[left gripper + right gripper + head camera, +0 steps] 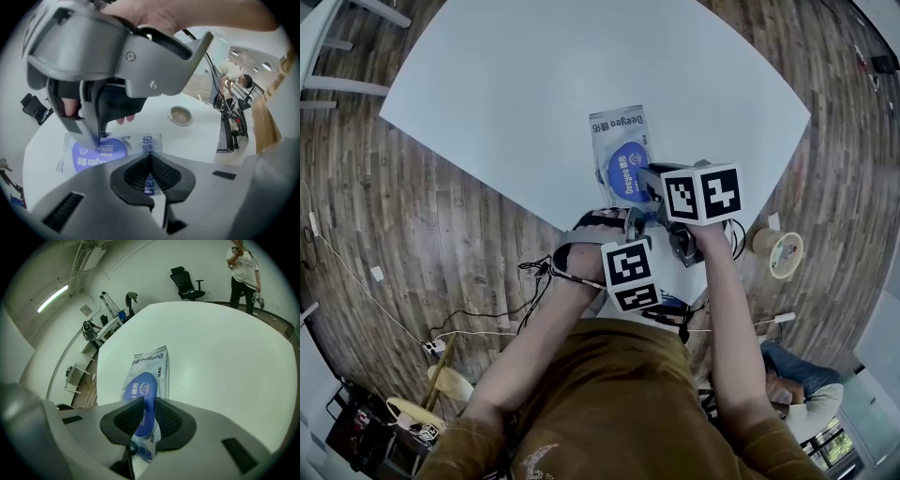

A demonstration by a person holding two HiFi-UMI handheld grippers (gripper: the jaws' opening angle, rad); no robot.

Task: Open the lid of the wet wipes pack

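The wet wipes pack [617, 141] lies flat on the white table [534, 84], its blue oval lid [628, 169] facing up. My right gripper [649, 180] comes in from the near right and is shut on the near edge of the lid [140, 390], which runs up between its pads [126, 416]. My left gripper [623, 217] sits at the pack's near end and is shut on that end [149, 183]. In the left gripper view the right gripper [96, 136] stands over the lid [93, 157], fingertips on it.
The table's near edge [534, 211] runs just below the grippers. A tape roll [778, 251] lies to the right, and cables [487, 314] trail over the wooden floor. Far off stand an office chair [187, 284] and a person [243, 273].
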